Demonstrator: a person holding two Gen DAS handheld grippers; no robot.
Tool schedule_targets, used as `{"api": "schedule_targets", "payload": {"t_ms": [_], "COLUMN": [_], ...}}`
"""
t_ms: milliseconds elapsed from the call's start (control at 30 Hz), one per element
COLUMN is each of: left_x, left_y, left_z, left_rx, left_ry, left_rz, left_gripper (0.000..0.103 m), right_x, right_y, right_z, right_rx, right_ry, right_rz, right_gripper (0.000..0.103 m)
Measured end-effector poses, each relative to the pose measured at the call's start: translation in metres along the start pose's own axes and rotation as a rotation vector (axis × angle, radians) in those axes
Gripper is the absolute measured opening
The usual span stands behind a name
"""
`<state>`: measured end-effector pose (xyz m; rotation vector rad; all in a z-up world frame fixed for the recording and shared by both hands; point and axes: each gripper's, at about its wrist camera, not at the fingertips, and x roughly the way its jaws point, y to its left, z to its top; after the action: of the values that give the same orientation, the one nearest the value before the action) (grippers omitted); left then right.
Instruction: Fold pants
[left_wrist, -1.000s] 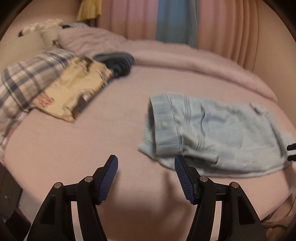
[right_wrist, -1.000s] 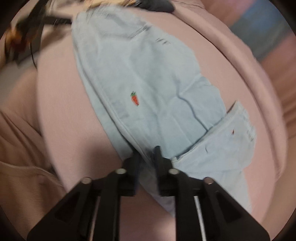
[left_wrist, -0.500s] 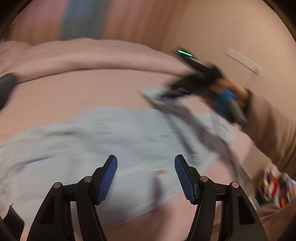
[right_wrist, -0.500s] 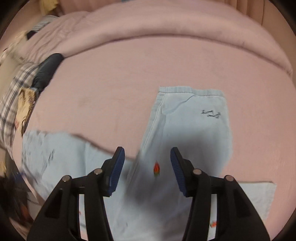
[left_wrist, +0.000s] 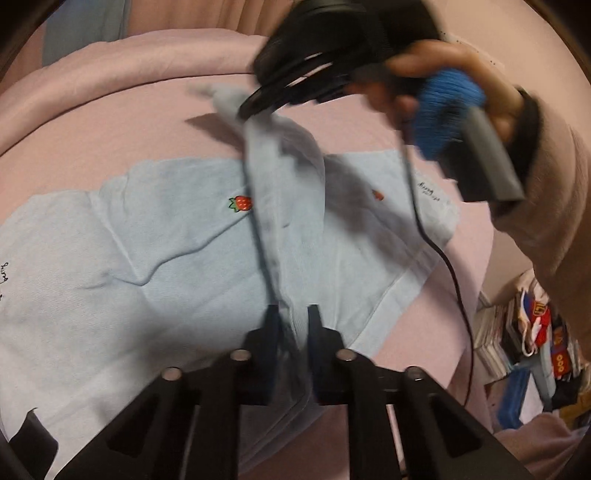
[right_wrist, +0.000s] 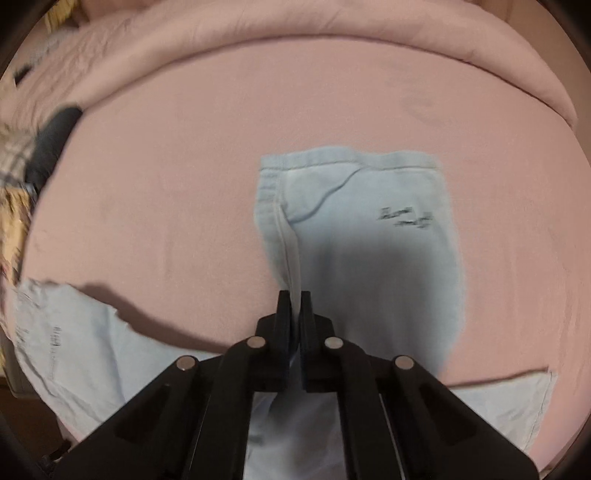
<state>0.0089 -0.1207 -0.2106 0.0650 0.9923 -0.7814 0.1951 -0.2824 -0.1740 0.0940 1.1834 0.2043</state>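
- The pale blue pants (left_wrist: 155, 258) lie spread on the pink bed (left_wrist: 110, 125), reaching its near edge; one strip of cloth is lifted off the rest in a taut ridge.
- A small strawberry (left_wrist: 241, 203) is stitched on the flat part, just beside that ridge.
- The left gripper (left_wrist: 291, 325) has its jaws closed on the near end of the ridge.
- The right gripper (right_wrist: 294, 306), jaws pinched together on the cloth, holds the far end above the bed; in the left view it looks blurred.
- In the right view a leg (right_wrist: 388, 229) lies flat toward the middle of the bed, with dark lettering near its hem.
- A rolled pink blanket (right_wrist: 332, 26) runs along the far edge.
- Plaid and dark clothes (right_wrist: 51, 140) sit at the left edge, blurred.
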Motion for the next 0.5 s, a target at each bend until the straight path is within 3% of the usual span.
{"api": "schedule_targets", "payload": {"t_ms": [200,333,433,500], "left_x": [-0.012,-0.009,-0.004,0.006], "left_y": [-0.02,-0.031,-0.033,-0.037], "left_z": [0.005,0.007,0.006,-0.001], "left_rx": [0.077,0.161,0.195,0.211], "left_ry": [-0.054,-0.064,-0.033,-0.005], "left_rz": [0.019,0.076,0.098,0.109], "left_gripper": [0.003,0.003,0.003,0.003], "right_x": [-0.079,-0.118,-0.116,-0.1], "right_y": [-0.043,-0.078,-0.103,-0.116], "right_z": [-0.043,-0.083,-0.121,-0.155], "right_rx": [0.135,0.254,0.381,0.495], "right_ry": [-0.213,-0.336,-0.356,-0.31], "right_rz": [0.113,0.15,0.164,0.169], "right_gripper": [0.003,0.004,0.005,0.007]}}
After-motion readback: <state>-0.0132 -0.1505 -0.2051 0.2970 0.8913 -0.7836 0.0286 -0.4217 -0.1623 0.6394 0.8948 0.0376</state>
